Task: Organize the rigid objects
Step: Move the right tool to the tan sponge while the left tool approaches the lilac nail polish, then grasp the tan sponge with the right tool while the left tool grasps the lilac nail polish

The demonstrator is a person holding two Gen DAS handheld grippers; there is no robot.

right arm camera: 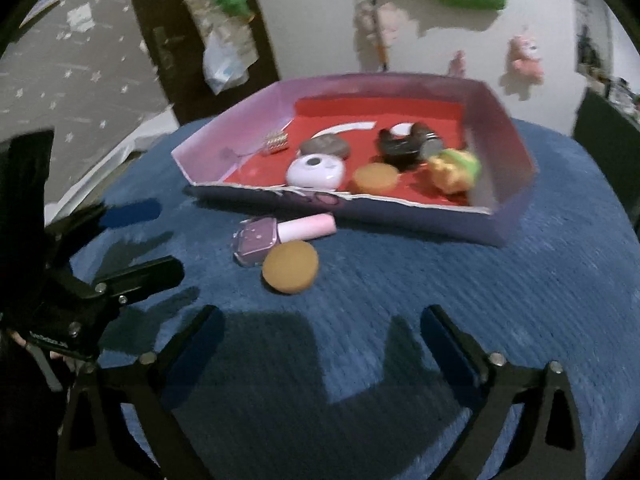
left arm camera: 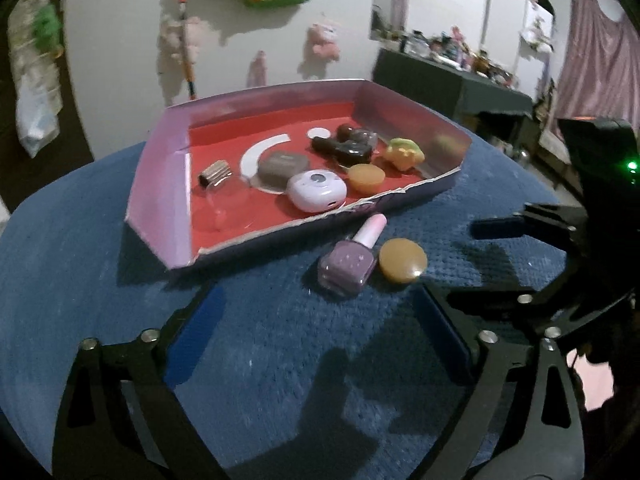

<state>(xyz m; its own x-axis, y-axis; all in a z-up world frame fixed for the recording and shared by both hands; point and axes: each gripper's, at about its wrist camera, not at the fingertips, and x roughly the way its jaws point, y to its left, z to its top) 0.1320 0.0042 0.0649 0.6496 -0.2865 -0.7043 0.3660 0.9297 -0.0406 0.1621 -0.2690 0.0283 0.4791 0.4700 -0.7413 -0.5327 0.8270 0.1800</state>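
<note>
Inside the tray (left arm camera: 160, 184) most items already sat, seemingly seven, while nail polish (left arm camera: 349, 266) and brown disc (left arm camera: 403, 261) remained outside on the blue bench (left arm camera: 100, 240); left gripper (left arm camera: 320, 340) and right gripper (right arm camera: 320, 344) both gaped empty.

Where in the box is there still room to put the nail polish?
The bare red floor along the back wall of the box is free, and so is the front left corner around the clear bottle. The right half is crowded: white case, orange disc, dark toy and yellow toy sit close together.
</note>
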